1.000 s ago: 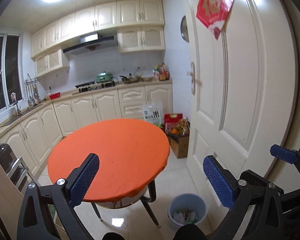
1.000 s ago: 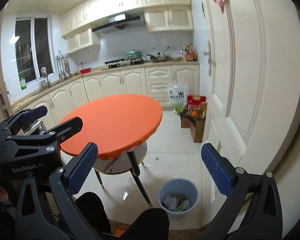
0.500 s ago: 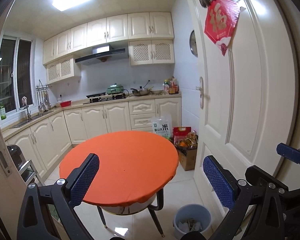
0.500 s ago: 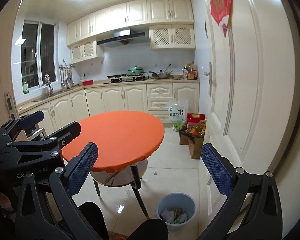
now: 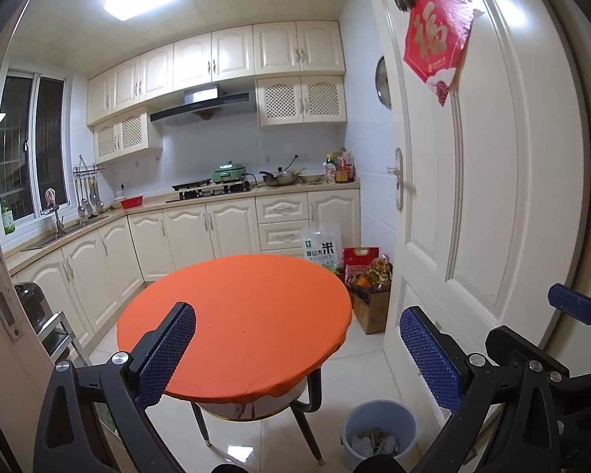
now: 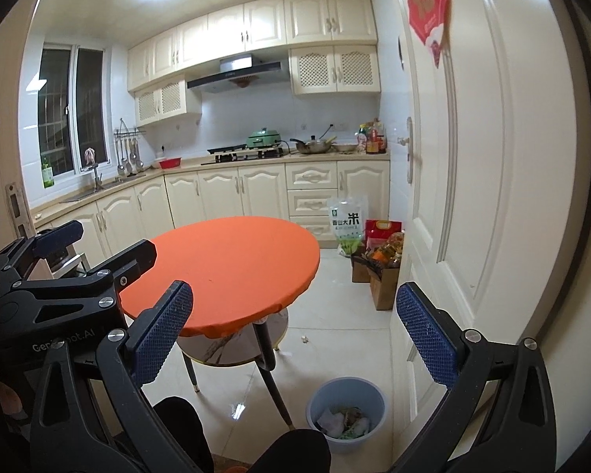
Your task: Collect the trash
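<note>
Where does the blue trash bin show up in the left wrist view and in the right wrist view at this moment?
Left wrist view: the blue trash bin sits at the bottom, right of centre, on the floor by the door.
Right wrist view: the bin sits at the bottom, just right of centre, with crumpled trash inside.
Shared landmark: the round orange table, up and left of the bin in both.

A: Left wrist view looks level into the kitchen from the doorway, between its own blue pads, the round orange surface (image 5: 236,323) at 12 o'clock, well off.

B: Right wrist view faces the same way from just beside it, the left hand-held gripper (image 6: 98,252) at 9 o'clock.

A: Both share the bin (image 5: 378,433) at 5 o'clock and the white door (image 6: 472,157) at 3.
</note>
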{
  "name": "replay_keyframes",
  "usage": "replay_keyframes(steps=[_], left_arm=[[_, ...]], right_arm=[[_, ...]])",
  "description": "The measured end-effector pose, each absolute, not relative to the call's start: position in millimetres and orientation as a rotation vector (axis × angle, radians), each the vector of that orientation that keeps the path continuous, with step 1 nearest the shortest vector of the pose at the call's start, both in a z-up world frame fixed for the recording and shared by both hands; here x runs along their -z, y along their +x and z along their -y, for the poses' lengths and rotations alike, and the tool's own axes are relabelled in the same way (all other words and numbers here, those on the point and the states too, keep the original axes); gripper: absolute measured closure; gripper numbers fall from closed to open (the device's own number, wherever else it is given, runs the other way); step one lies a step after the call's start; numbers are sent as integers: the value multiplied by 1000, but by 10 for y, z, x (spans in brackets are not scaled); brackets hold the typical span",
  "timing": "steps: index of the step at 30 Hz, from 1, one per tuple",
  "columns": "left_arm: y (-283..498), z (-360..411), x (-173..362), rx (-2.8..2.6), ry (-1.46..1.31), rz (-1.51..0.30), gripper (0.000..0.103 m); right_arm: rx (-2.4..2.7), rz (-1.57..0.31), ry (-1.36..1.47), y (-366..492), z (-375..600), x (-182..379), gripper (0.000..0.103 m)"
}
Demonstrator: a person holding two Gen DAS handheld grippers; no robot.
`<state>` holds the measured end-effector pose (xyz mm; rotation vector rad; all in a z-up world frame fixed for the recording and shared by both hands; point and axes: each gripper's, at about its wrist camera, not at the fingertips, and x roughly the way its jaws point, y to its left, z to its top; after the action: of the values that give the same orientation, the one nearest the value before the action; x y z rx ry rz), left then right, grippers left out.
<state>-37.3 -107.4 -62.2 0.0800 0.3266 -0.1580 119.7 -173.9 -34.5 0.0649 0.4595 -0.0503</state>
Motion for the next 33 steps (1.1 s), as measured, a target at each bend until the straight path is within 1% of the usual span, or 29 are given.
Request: replay_keyframes(steps=[33], left_arm=[[-269,1075,734,151,98,-319,1]], right_arm=[[62,-449,62,1173,1752,361,0]])
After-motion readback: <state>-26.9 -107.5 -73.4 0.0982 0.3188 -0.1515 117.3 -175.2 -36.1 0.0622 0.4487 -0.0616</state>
